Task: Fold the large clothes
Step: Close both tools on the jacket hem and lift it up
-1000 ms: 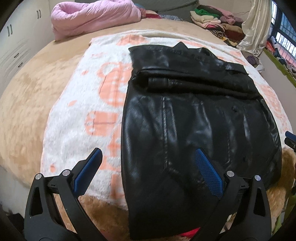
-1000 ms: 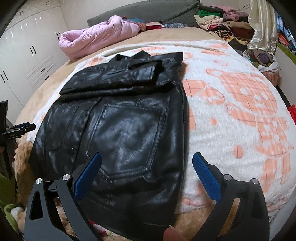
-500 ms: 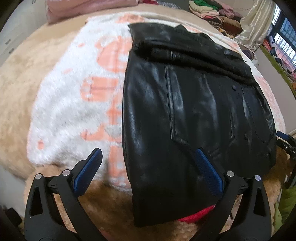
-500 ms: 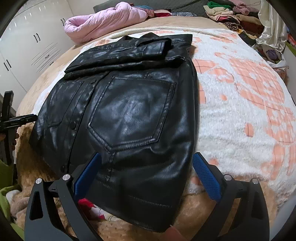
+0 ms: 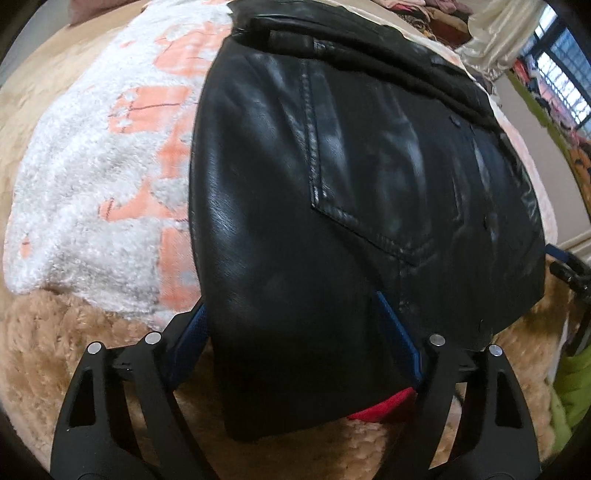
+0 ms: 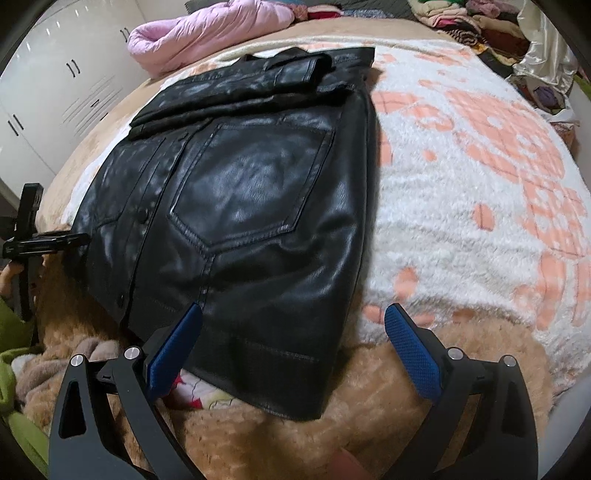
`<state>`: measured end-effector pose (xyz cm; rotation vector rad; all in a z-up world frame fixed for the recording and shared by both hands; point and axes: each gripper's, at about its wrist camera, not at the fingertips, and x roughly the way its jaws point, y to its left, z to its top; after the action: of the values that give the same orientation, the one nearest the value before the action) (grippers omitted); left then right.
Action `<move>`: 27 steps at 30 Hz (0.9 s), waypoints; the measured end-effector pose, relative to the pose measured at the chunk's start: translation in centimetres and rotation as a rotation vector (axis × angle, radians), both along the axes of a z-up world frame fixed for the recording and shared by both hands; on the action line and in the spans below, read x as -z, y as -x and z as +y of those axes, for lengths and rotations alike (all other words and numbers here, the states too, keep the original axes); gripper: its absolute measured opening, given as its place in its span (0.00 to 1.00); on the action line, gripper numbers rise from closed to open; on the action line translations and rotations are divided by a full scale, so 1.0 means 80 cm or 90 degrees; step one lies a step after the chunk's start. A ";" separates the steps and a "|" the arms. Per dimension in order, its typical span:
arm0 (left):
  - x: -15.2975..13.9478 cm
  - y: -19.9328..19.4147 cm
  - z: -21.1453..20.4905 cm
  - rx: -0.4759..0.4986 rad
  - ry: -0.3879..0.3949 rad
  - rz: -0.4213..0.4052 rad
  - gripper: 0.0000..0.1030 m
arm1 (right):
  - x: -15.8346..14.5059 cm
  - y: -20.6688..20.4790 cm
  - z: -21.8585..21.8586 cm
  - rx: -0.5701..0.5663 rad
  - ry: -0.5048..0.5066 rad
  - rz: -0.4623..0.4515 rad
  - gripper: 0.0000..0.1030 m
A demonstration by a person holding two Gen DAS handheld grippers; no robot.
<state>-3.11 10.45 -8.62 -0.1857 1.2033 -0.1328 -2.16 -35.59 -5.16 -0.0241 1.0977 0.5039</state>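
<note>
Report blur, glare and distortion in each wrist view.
Left wrist: motion-blurred, the black leather jacket smeared, sheen streaks on it, window bright. Right wrist: sharper, soft glare on the jacket pocket and white wardrobe. Both: strong fisheye bulge, dark corners.

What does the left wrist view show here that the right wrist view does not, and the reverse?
Only the left wrist view: the barred window, and the left claw closing astride the jacket's near hem corner.
Only the right wrist view: the white wardrobe, the pink quilt, and the right claw open over the jacket's other hem corner.
Both: the black leather jacket on the white and orange blanket.
</note>
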 end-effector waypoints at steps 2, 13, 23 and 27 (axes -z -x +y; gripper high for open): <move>0.000 0.001 -0.001 0.002 0.002 0.001 0.73 | 0.007 -0.001 0.002 -0.012 0.002 0.019 0.95; 0.004 0.013 0.010 0.003 0.009 0.006 0.70 | 0.047 0.006 0.034 -0.089 0.064 0.057 0.72; -0.006 0.021 0.028 -0.016 0.003 -0.006 0.27 | 0.012 0.011 0.010 -0.075 -0.075 0.000 0.17; -0.036 0.021 0.022 -0.001 0.011 -0.038 0.07 | -0.019 0.014 -0.001 -0.077 -0.161 -0.037 0.13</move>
<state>-4.78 12.17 -5.77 -0.1960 1.1436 -0.1464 -3.26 -35.63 -3.62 0.1164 0.9736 0.7439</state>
